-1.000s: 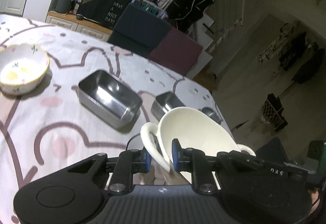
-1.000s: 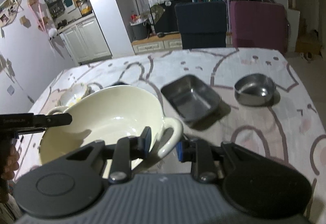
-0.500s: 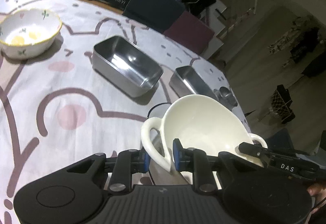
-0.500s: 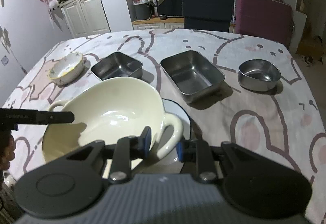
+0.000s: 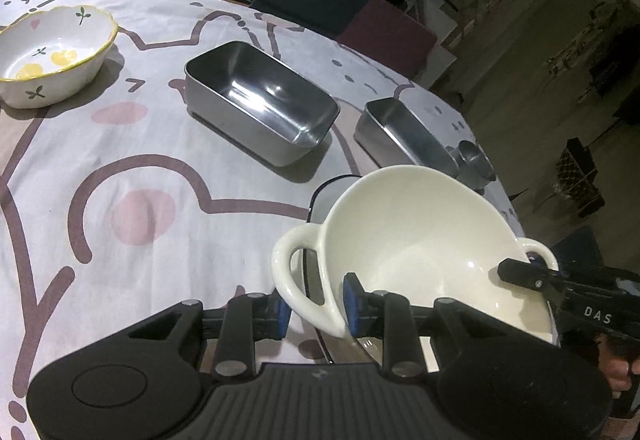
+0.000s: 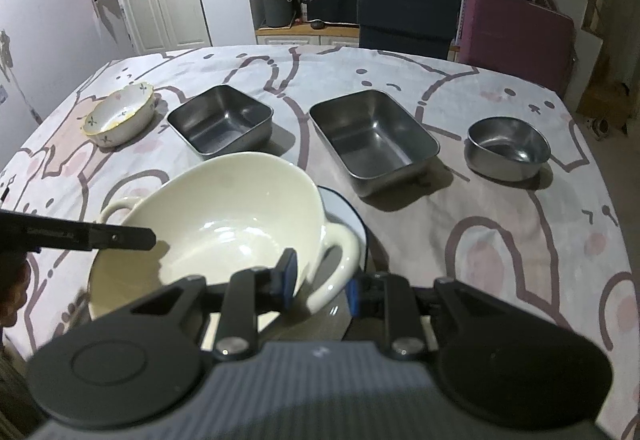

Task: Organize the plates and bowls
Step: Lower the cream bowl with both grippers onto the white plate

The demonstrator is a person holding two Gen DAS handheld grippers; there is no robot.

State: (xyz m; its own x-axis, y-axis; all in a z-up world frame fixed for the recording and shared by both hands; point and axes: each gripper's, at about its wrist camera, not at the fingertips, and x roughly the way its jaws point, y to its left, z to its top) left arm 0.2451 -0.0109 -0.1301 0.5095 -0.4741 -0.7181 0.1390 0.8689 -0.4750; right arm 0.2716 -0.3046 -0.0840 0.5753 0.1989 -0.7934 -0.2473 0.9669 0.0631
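Cream bowl [image 5: 420, 240] sat on plate [image 6: 344, 208]; heavy, fragile ceramic, grab by handles. Left gripper [image 5: 314, 314] jaws opening, handle between; right gripper [image 6: 320, 278] clenched on other handle.

Cream two-handled bowl [image 6: 224, 224] is sitting tilted on a dark-rimmed white plate [image 6: 344, 208]. At its 12 o'clock, three steel containers and a flowered bowl [image 6: 120, 114] are standing upright.

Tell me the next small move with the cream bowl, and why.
Probably let go on both sides. The cream two-handled ceramic bowl looks settled over the dark-rimmed white plate. The left claw is already opening around its handle; the right claw spans the other, so it should open next.
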